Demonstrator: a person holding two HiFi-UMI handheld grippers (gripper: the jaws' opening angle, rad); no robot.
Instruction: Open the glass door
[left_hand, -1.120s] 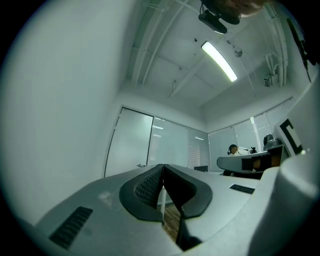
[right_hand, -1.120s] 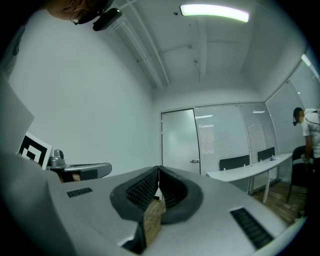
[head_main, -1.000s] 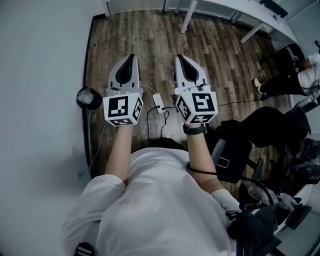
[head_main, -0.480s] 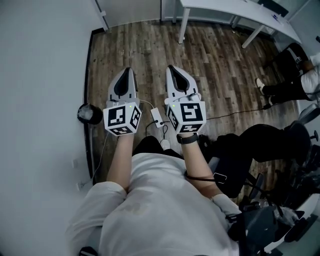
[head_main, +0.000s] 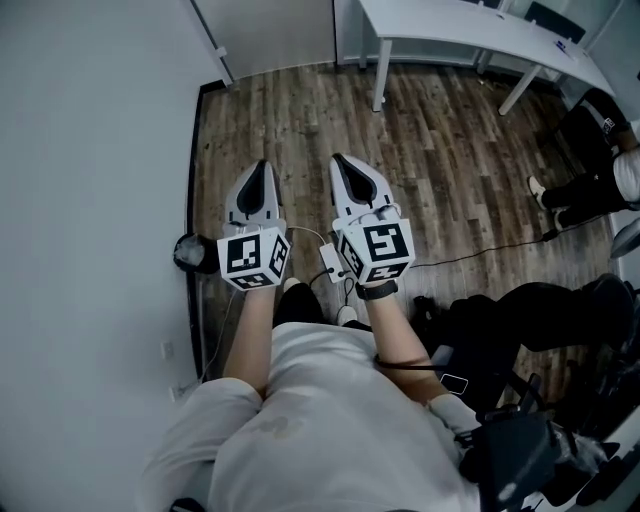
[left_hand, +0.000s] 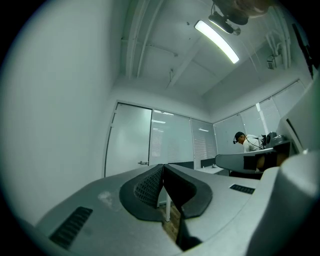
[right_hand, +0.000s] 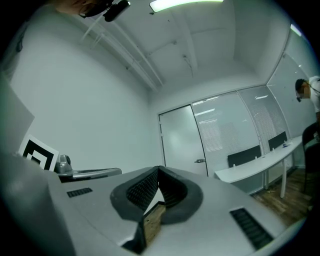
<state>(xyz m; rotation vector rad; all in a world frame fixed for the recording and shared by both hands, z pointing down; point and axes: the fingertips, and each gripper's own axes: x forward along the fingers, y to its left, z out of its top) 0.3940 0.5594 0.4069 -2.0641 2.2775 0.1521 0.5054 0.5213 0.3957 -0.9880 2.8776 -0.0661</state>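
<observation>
The frosted glass door (left_hand: 129, 140) stands shut at the far end of the room, with a small lever handle (left_hand: 143, 162) on its right edge. The right gripper view shows the same door (right_hand: 182, 140) and handle (right_hand: 200, 161). In the head view the door's foot (head_main: 275, 35) is at the top, beyond the wooden floor. My left gripper (head_main: 258, 165) and right gripper (head_main: 338, 158) are held side by side, pointing level at the door and well short of it. Both are shut with nothing between the pads, as the left gripper (left_hand: 163, 167) and right gripper (right_hand: 158, 170) show in their own views.
A plain wall (head_main: 90, 200) runs close along the left. A white desk (head_main: 480, 40) stands at the right of the door, and a person (head_main: 600, 170) sits further right. A power strip with cables (head_main: 330, 262) lies on the floor, and a black round object (head_main: 193, 253) sits by the wall.
Both grippers and the person have moved forward over the wooden floor toward the door. The door's foot and the desk have come further into view. The jaws stay shut.
</observation>
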